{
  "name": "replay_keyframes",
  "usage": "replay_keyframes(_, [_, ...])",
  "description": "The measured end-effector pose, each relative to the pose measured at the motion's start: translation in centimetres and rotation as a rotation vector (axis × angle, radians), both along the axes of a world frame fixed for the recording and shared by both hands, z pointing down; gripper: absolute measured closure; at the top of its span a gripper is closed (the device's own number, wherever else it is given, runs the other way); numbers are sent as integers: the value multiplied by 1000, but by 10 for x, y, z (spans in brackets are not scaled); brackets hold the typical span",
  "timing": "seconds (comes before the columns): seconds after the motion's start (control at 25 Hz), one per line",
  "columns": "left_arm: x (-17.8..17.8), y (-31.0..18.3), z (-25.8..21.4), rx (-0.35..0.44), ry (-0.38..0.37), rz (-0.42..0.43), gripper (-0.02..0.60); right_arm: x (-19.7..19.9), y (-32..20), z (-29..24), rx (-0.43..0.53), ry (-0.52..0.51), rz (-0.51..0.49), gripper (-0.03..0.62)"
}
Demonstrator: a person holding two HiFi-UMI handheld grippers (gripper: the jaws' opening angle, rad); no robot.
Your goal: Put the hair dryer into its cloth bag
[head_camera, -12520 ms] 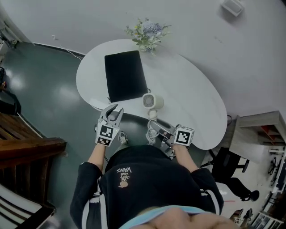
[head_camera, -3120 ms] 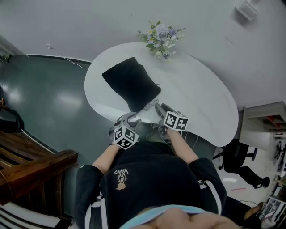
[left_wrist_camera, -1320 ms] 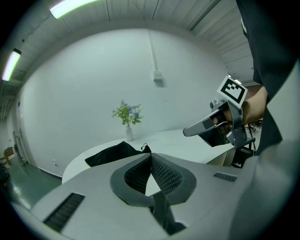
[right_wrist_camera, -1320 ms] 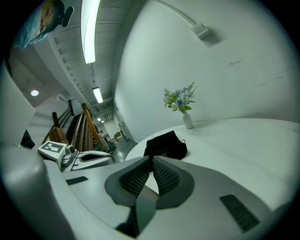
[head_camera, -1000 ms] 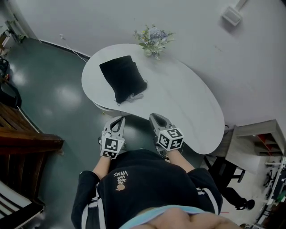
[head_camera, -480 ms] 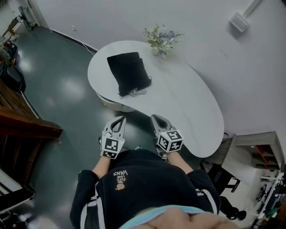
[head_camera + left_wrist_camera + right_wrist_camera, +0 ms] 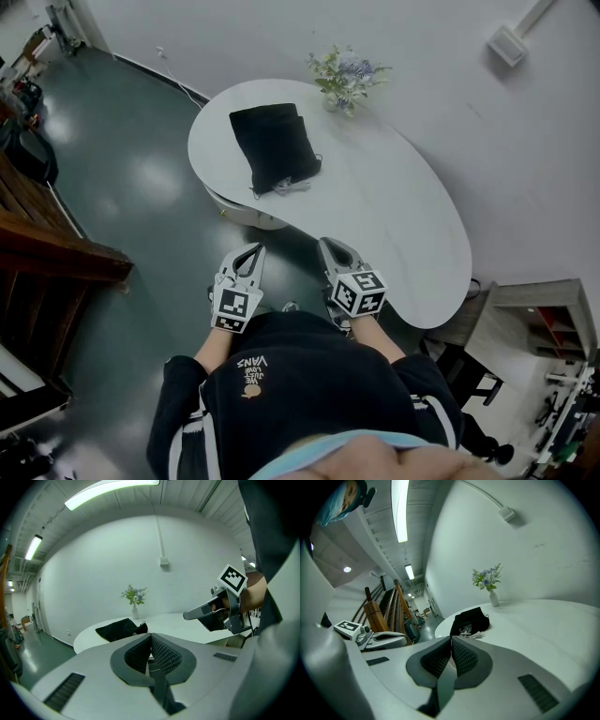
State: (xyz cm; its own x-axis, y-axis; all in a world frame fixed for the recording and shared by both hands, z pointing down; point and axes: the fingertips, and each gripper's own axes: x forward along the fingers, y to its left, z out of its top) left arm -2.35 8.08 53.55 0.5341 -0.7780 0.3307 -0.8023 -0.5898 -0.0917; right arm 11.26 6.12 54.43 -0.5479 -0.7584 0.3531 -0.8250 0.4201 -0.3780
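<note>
The black cloth bag (image 7: pixel 275 145) lies bulging on the far left part of the white oval table (image 7: pixel 394 206). No hair dryer body shows; only a white cord and plug (image 7: pixel 289 186) spill from the bag's near mouth. In the right gripper view the bag (image 7: pixel 469 619) and cord (image 7: pixel 471 632) lie well ahead. My left gripper (image 7: pixel 248 251) hangs shut and empty off the table, close to my body. Beside it my right gripper (image 7: pixel 327 246) is shut and empty at the table's near edge. Both sets of jaws meet with nothing between them, left gripper (image 7: pixel 150 636) and right gripper (image 7: pixel 451 639).
A small vase of flowers (image 7: pixel 345 75) stands at the table's far edge by the white wall. Dark glossy floor (image 7: pixel 141 187) lies left of the table. Wooden stair rails (image 7: pixel 56 253) run at the far left. Shelving (image 7: pixel 553 328) sits at the right.
The hair dryer that lay on the table in front of the bag is now inside it. Both grippers have drawn back from the bag to my body. Over the last second they hardly shift.
</note>
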Motion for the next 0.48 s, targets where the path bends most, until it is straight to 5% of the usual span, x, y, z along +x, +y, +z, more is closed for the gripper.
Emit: replay_keyframes(0.48, [4,-4,-3,7,-1,13,563,2,-3,-3,3,7,-2,551])
